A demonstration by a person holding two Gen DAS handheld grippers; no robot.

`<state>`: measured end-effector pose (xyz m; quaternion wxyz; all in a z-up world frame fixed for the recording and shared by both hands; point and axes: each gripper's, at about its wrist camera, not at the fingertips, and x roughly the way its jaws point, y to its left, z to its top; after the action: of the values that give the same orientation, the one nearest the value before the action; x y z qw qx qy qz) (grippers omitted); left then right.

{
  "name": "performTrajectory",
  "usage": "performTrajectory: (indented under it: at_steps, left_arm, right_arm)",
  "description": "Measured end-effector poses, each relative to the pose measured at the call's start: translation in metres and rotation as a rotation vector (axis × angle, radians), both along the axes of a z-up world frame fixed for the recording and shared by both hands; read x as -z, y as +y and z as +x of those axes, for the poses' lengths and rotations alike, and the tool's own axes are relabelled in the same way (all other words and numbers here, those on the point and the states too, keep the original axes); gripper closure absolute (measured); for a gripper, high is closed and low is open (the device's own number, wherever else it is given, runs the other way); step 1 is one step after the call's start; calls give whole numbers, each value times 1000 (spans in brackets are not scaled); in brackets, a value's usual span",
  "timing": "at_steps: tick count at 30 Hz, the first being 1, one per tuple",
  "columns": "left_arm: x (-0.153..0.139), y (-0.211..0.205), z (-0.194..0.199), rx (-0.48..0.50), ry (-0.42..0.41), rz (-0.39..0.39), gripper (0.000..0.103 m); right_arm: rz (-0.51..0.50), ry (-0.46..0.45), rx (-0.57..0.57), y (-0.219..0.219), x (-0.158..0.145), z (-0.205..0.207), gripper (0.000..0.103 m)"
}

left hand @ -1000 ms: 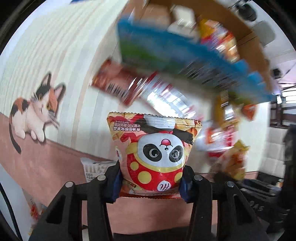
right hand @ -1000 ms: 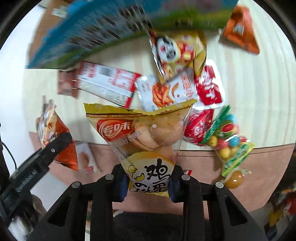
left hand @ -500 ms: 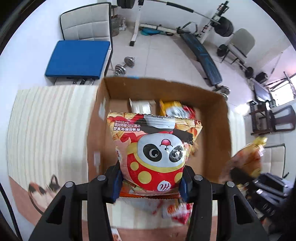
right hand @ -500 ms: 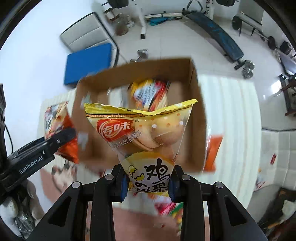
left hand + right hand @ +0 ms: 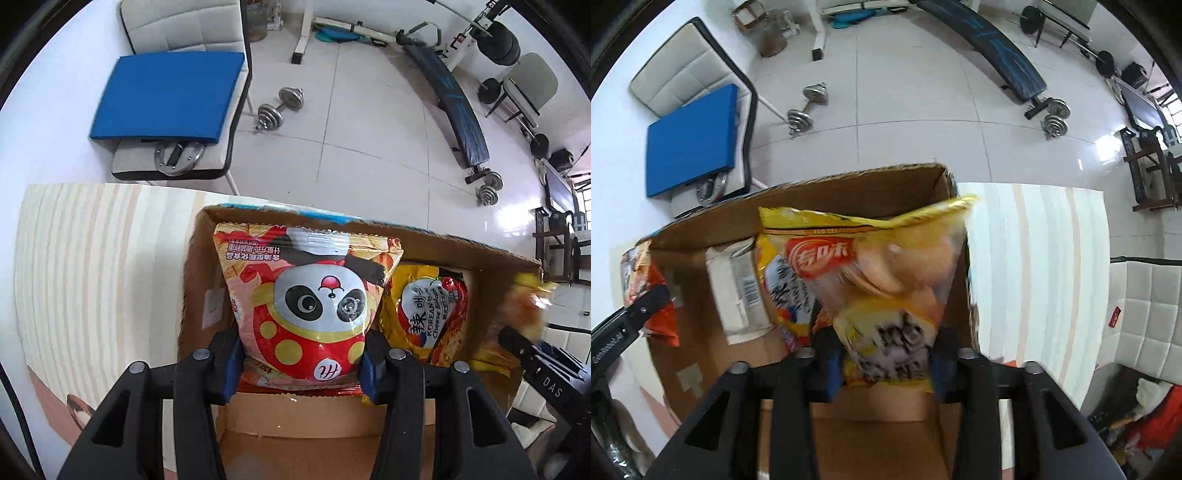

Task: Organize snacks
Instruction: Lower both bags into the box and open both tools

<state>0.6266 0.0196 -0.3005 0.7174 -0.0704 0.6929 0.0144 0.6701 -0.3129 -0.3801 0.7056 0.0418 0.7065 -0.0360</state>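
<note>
Left gripper (image 5: 301,365) at lower centre, clamped on the panda snack bag (image 5: 306,302), jaws just easing apart slightly, bag upright over the cardboard box (image 5: 369,227). Right gripper (image 5: 886,363) at lower centre, jaws just widened, blurred yellow cracker bag (image 5: 875,284) between them above the same box; grip impossible to tell. Yellow noodle packet (image 5: 428,317) inside, right of centre.

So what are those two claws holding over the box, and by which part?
Left claw grips the panda snack bag by its bottom end. Right claw has just been opening; the yellow cracker bag sits loosely between its jaws.
</note>
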Motion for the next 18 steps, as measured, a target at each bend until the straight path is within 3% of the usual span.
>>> performTrajectory:
  at_steps: [1,2,4,6,13,18]
  left_arm:
    - [2,0,3,3,5,-3,49]
    - [4,0,4,7,7,-2,43]
    - [3,-5,5,32,0,-10,23]
    - [0,-10,3,51,-13,-12,15]
    - [-11,-15,-9,62,-45,-56,15]
    - [-36,-16,-28,61,-149,-64,15]
  right_arm:
    - [3,2,3,0,4,-2,17]
    - [47,7,2,1,9,-4,14]
    - [46,20,-5,4,13,-6,14]
    - [44,14,-22,8,14,-12,14]
    - [69,17,-41,17,11,-30,12]
    - [82,-44,-48,22,-4,-52,11]
